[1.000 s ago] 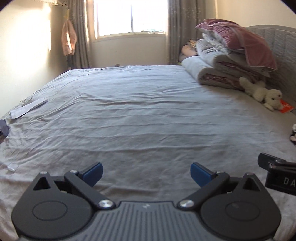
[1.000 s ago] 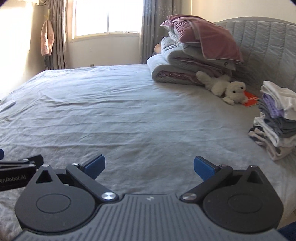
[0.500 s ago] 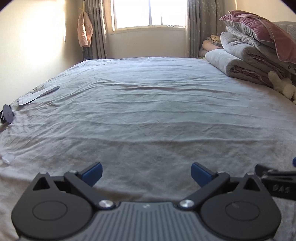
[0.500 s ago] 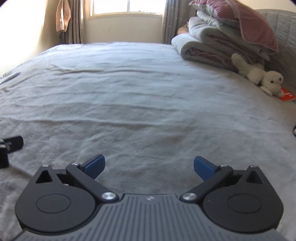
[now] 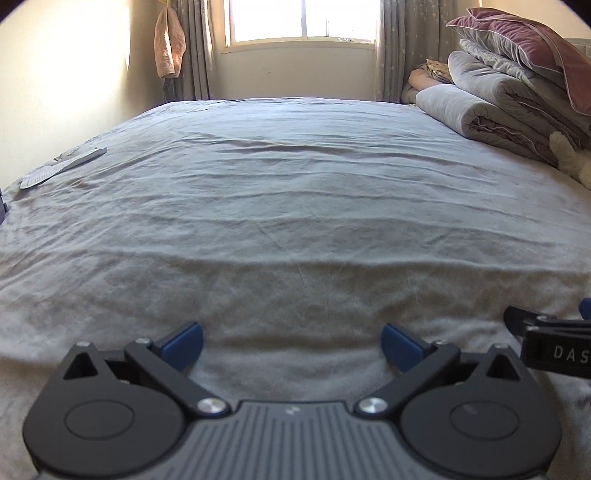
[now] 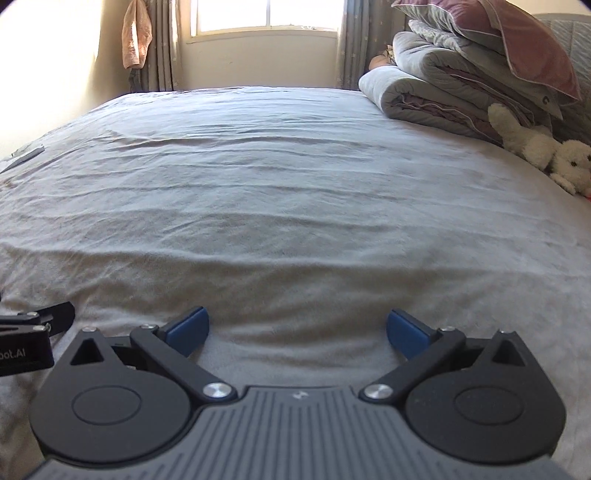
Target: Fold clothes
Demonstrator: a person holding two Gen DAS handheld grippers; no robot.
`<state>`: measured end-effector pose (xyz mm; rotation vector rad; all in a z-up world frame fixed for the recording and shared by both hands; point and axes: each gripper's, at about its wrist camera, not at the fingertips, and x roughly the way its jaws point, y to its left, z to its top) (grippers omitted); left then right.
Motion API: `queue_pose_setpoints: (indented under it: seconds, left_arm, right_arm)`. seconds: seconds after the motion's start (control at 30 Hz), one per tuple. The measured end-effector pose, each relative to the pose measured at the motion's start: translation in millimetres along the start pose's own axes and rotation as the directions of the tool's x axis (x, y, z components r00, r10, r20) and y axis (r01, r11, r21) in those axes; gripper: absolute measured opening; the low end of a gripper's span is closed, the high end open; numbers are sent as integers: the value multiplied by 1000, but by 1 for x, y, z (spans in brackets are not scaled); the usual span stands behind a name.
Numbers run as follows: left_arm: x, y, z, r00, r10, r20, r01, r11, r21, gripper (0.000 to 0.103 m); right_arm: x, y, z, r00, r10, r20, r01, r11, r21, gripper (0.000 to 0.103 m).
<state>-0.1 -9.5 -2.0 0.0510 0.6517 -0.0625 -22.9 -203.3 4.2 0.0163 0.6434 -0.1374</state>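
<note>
My left gripper (image 5: pixel 291 345) is open and empty, low over the grey bed sheet (image 5: pixel 295 206). My right gripper (image 6: pixel 297 332) is open and empty too, just to its right. Its edge shows at the right of the left wrist view (image 5: pixel 550 343). The left gripper's edge shows at the left of the right wrist view (image 6: pixel 33 332). No loose garment lies in front of either gripper. The stack of folded clothes seen earlier is out of view.
Folded quilts and a pink pillow (image 6: pixel 472 70) are piled at the headboard on the right, with a white plush toy (image 6: pixel 539 147) beside them. A paper strip (image 5: pixel 62 168) lies at the left bed edge. A window (image 5: pixel 303 20) and curtains stand behind the bed.
Both grippers have swung left and tilted down toward the sheet. The stack of folded clothes has left the right wrist view. Both stay open.
</note>
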Motion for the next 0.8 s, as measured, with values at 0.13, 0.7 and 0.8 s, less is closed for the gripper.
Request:
queue_pose_setpoints:
  seconds: [0.13,0.7,0.8]
  left_arm:
    - [2,-3,0,1000,13,11,-13,1000,8,103]
    - [0,-4,0,1000,24,20,-24,1000,13,103]
    - [0,-5,-1,999,27,21,-27,1000,15,103]
  right_arm:
    - [-1,-1,-1,1000,6,9,-6,1000,1,103]
    - [-5,-5,-2,1000,15,6,-15,1000,4,103]
    - [-5,-4,-2,1000,12,6,-12,1000,0,103]
